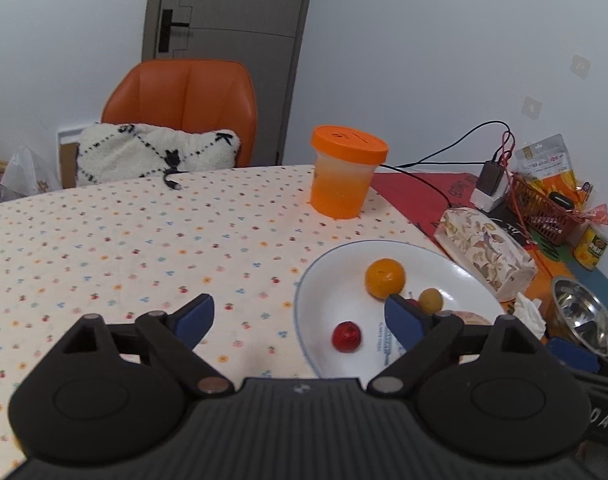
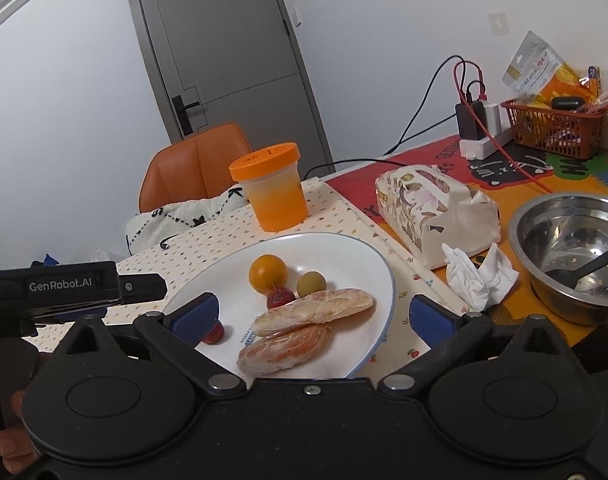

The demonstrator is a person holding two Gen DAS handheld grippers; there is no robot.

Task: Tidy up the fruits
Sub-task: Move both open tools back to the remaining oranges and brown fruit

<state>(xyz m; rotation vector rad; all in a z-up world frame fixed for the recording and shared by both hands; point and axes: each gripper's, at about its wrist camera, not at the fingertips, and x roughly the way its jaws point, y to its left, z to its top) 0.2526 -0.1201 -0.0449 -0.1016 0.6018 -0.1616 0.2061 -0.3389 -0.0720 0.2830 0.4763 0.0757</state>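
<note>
The fruit all sits on the white plate (image 2: 377, 276), which lies on the flowered cloth toward the right side of the table (image 1: 104, 240), in front of the orange-lidded tub (image 1: 345, 172). On it are an orange (image 2: 267, 273), a small yellow-green fruit (image 2: 311, 284), a small red fruit (image 2: 280, 298) touching the orange's near side, a second small red fruit (image 1: 345, 336) near the plate's left rim, and two peeled citrus segments (image 2: 304, 328) lying one against the other at the near edge.

The left gripper (image 1: 300, 318) hangs over the plate's left rim with its jaws wide apart and nothing between the pads; the lone red fruit lies just ahead of the gap. The right gripper (image 2: 323, 316) is likewise spread wide and empty, its jaws straddling the near half of the plate above the segments.

The work looks close to finished, so the step in hand is probably tidying or withdrawing. To do it well, either gripper should rise clear of the rim before moving sideways, since a low pad could tip the plate or roll the round fruits. If the stray red fruit is to join the others, a gentle, centred pinch is advisable. The soft segments would tear under firm pressure.
</note>
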